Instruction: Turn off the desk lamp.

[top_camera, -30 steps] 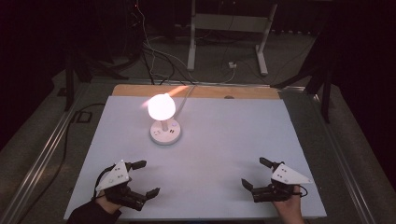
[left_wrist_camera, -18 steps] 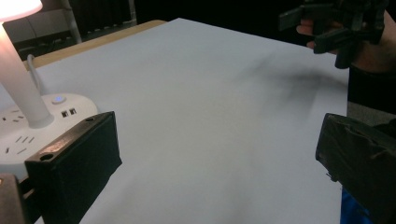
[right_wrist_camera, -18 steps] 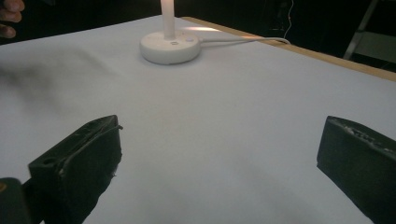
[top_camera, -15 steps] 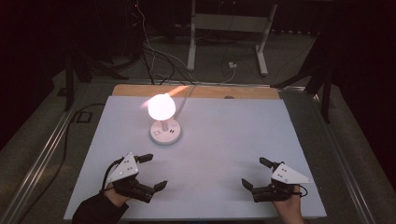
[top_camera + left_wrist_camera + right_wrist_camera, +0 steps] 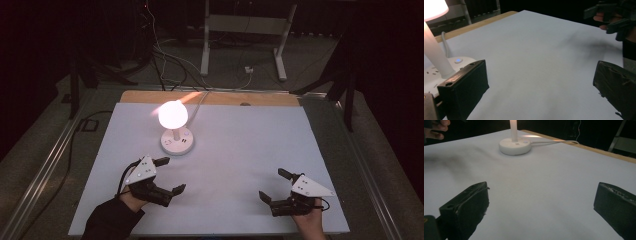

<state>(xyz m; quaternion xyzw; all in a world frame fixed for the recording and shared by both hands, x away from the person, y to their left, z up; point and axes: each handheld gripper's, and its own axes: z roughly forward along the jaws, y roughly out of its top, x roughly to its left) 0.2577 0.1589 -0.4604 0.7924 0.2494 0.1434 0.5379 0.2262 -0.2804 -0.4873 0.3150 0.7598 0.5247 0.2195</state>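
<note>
A small white lamp with a glowing round bulb stands on a round white base left of the table's middle. Its stem and base show in both gripper views. My left gripper is open, just in front of the base, holding nothing. Near the front right of the white table top my right gripper rests open, its jaws wide apart over bare table. The right gripper also appears far off in the left gripper view.
A white cable runs from the lamp base over the wooden back edge. Beyond the table are dark floor, cables and a white stand. A metal rail runs along the left side.
My left gripper has moved forward and right, toward the lamp base. The right gripper has stayed where it was.
</note>
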